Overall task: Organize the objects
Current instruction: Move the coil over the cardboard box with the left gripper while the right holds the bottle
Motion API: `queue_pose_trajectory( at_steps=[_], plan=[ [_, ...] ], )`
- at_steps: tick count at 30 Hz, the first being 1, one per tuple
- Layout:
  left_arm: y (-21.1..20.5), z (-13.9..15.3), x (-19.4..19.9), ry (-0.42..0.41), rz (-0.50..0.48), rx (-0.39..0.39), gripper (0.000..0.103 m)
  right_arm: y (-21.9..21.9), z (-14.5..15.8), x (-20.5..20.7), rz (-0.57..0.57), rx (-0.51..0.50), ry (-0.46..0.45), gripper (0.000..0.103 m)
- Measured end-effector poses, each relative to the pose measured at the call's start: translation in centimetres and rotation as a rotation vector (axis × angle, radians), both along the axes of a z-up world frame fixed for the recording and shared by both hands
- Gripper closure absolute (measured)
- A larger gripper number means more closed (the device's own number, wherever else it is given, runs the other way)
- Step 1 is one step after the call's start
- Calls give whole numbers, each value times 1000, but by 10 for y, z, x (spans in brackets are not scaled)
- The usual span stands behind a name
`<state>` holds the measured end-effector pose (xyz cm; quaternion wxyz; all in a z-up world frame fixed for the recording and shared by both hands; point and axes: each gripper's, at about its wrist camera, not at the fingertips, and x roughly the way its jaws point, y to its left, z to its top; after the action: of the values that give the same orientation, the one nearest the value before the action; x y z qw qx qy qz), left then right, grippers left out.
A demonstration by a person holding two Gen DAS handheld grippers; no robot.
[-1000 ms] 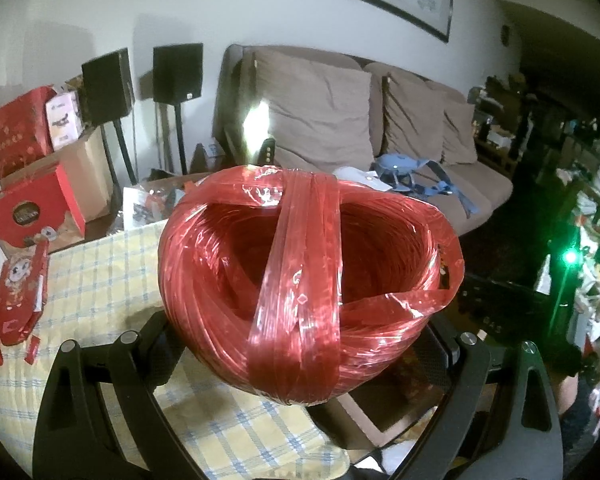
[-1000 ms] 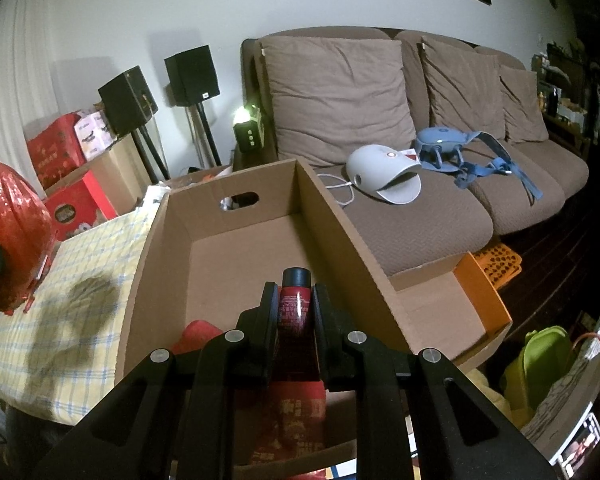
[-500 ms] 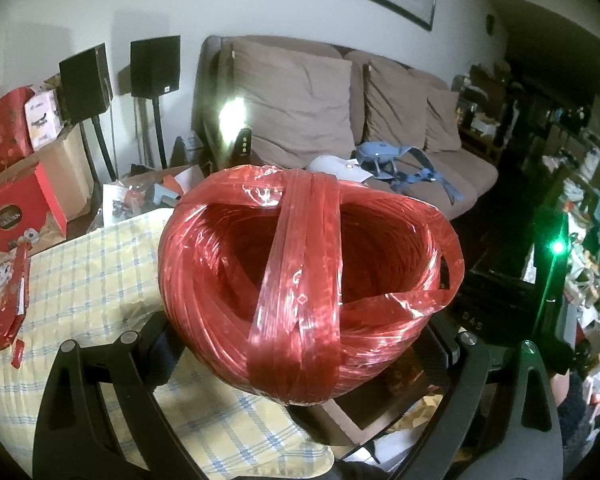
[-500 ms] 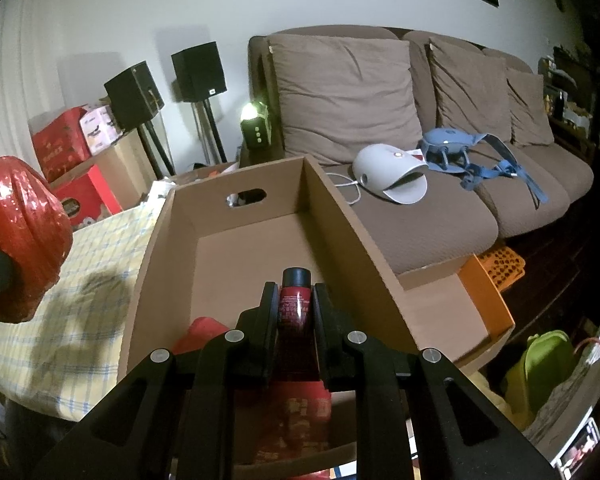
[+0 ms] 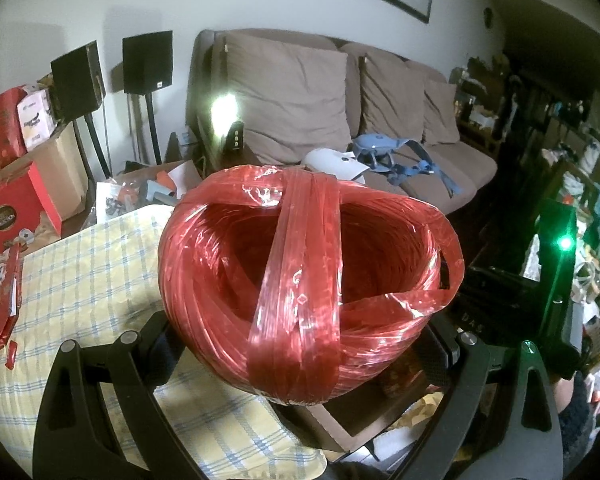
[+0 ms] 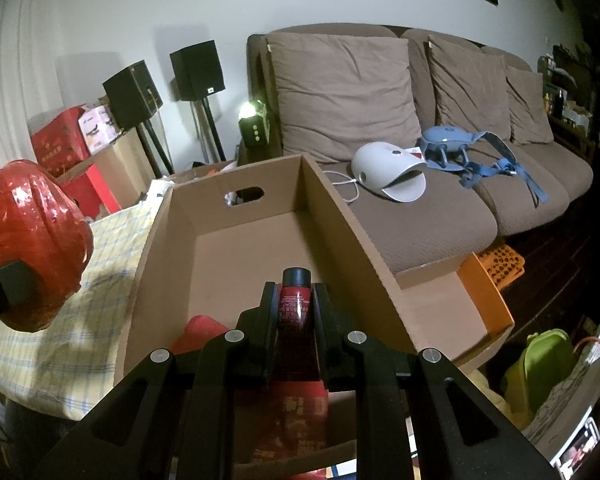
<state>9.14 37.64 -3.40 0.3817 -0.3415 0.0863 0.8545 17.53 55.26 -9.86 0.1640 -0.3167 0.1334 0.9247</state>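
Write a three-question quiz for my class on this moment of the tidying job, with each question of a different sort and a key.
1. True or false: the right gripper holds a red tube with a black cap over the cardboard box.
2. What does the left gripper carry? A) a grey cushion B) a ball of red plastic twine C) a black speaker
3. Fill in: the table beside the box is covered by a yellow checked ____.

Key: 1 true; 2 B; 3 cloth
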Motion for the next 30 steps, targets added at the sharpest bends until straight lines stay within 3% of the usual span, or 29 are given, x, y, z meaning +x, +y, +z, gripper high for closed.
queue_pose_trajectory(
  at_steps=[30],
  plan=[
    [16, -11, -7, -18, -5, -19, 7, 5, -8, 0, 1, 2, -19, 87]
  ],
)
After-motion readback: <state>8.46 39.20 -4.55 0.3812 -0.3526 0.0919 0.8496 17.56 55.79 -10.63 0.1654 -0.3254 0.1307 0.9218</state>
